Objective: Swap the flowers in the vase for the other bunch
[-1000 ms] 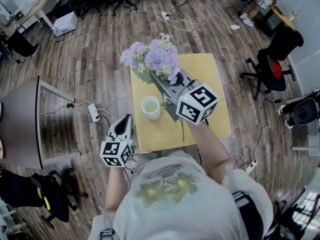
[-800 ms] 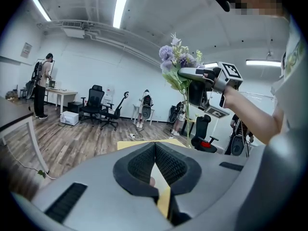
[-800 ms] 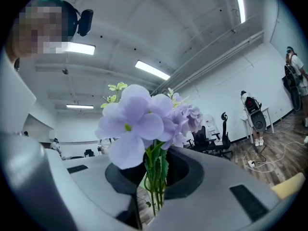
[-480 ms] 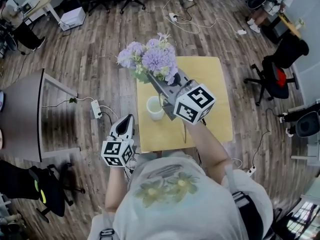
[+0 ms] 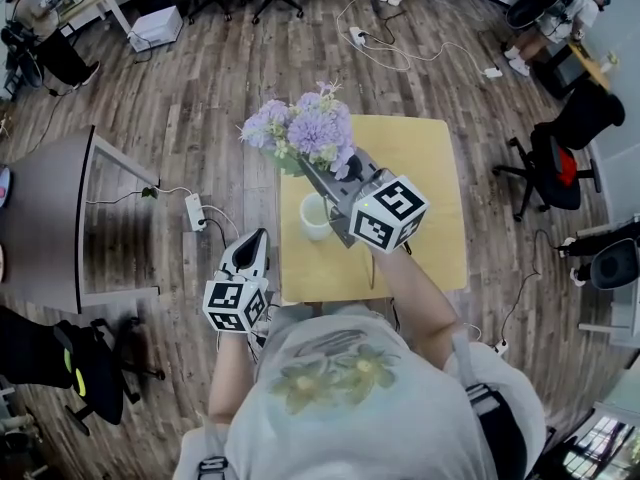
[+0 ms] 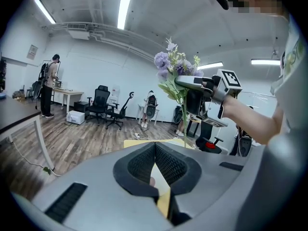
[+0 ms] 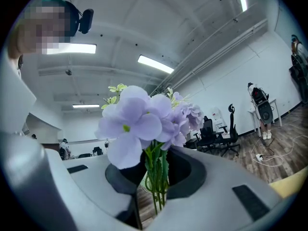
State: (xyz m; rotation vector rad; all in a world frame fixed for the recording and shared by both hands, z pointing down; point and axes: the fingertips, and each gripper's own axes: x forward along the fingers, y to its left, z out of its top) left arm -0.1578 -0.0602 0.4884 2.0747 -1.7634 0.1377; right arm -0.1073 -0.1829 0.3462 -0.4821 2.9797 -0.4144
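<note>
Purple flowers (image 5: 305,128) sit clamped in the right gripper (image 5: 312,166), at twelve o'clock from the seemingly empty vase (image 5: 316,215). Left gripper (image 5: 254,238) clenched, empty. Placing probably remains.

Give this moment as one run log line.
right gripper: shut on purple flower bunch | left gripper: shut, empty | white vase: on yellow table

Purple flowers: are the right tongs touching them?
Touching. The right gripper view shows the right tongs closed on the green stems, with the purple flowers standing just above them.
</note>
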